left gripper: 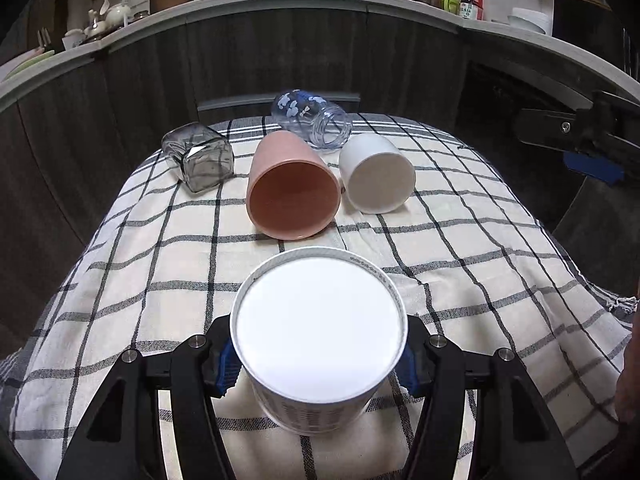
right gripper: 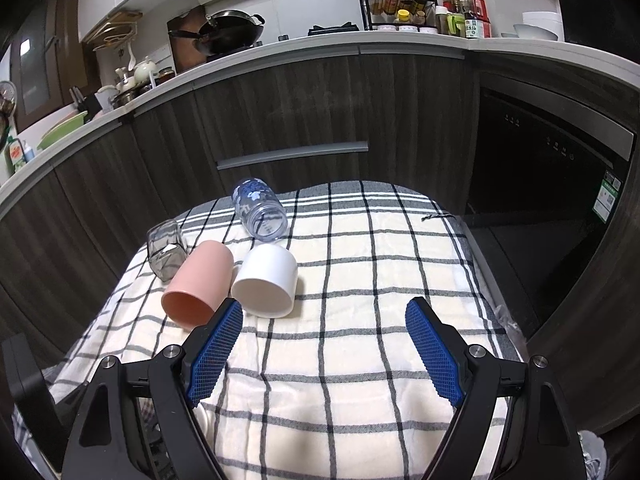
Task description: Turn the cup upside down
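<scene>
Almost nothing here is legible. The white paper cup point(left gripper: 319, 340) carries a line of tiny print along its rim and rows of dark printed characters low on its wall, all too small to make out. The red-labelled bottle point(right gripper: 476, 14) and the green sticker point(right gripper: 607, 196) on the dark appliance point(right gripper: 540, 168) bear print too, equally unreadable. No numbers or brand names can be read.
</scene>
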`<action>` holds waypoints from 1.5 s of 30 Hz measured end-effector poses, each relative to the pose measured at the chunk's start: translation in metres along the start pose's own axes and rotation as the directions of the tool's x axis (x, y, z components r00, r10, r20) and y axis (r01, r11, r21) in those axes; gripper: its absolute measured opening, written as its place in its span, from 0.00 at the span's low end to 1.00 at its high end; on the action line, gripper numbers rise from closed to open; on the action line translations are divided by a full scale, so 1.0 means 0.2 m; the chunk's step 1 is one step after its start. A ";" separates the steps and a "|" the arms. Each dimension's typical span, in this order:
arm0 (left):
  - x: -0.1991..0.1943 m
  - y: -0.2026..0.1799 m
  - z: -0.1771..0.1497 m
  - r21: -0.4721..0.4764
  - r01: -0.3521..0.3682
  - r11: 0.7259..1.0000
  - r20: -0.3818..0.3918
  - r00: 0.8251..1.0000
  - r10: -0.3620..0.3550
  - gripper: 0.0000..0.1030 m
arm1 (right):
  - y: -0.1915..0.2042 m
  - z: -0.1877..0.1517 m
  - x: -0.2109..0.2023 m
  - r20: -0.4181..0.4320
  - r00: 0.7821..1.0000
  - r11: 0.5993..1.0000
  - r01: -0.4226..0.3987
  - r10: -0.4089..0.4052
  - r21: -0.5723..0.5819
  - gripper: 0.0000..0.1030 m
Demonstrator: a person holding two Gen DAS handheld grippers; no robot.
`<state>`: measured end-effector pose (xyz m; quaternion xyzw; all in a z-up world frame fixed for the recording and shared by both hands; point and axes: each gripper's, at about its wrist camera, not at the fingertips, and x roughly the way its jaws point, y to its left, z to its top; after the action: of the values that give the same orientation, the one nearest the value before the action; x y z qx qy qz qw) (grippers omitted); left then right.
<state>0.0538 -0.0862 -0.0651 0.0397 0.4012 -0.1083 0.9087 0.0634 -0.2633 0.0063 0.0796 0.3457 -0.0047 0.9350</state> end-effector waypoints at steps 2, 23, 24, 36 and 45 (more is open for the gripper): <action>-0.01 0.00 0.00 0.002 -0.001 1.000 0.003 1.000 0.001 0.58 | -0.01 0.00 0.00 -0.001 1.000 1.000 -0.002 0.002 0.004 0.81; -0.38 0.08 0.10 -0.026 -0.074 0.997 0.162 0.984 0.078 0.75 | 0.08 0.01 -0.21 0.097 0.995 1.000 -0.026 0.026 0.006 0.81; -0.40 0.09 0.09 -0.032 -0.077 0.997 0.165 0.983 0.081 0.75 | 0.10 0.00 -0.22 0.103 0.994 1.000 -0.024 0.024 0.003 0.81; -0.56 0.23 0.03 -0.118 -0.107 0.987 0.198 0.972 0.129 0.78 | 0.29 -0.08 -0.36 0.153 0.988 0.997 0.009 0.003 -0.077 0.81; -0.67 0.31 -0.03 -0.172 -0.107 0.979 0.223 0.964 0.145 0.79 | 0.40 -0.17 -0.44 0.153 0.988 0.994 0.026 -0.009 -0.110 0.81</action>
<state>-0.0240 -0.0022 0.0286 -0.0203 0.2952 -0.0217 0.9550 -0.0199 -0.1827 0.0495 0.0235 0.2738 0.0006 0.9615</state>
